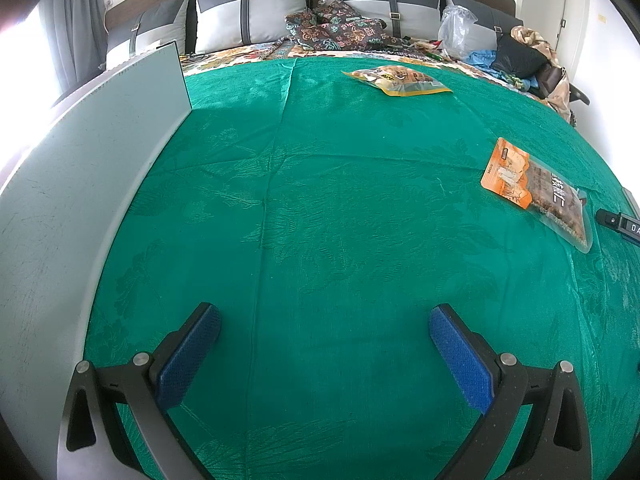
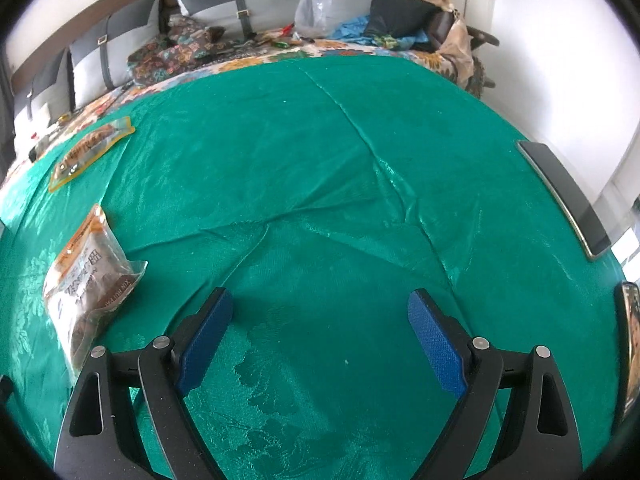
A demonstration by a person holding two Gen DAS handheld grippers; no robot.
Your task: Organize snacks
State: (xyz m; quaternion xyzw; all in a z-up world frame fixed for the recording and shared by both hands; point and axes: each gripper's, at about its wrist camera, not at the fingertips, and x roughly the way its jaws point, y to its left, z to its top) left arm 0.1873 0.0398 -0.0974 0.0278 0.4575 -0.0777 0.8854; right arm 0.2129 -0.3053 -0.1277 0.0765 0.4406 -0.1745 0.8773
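Note:
Two snack packets lie on a green bedspread [image 1: 320, 184]. The orange-and-clear packet of brown bits [image 1: 536, 194] rests far right of my left gripper [image 1: 324, 314], which is open and empty over bare cloth. A yellow-edged packet [image 1: 398, 80] lies further back near the bedspread's far edge. In the right wrist view the orange packet [image 2: 88, 280] lies just left of my right gripper [image 2: 320, 298], apart from its left finger. That gripper stands wide open with only cloth between its blue pads. The yellow-edged packet [image 2: 92, 148] sits further back on the left.
A tall pale grey panel [image 1: 80, 184] stands along the left side. A dark flat slab [image 2: 564, 196] lies at the right edge of the cloth, another object [image 2: 630, 340] below it. Grey pillows [image 1: 248, 12], a clear plastic bag [image 1: 456, 28] and piled clothes [image 1: 520, 52] fill the back.

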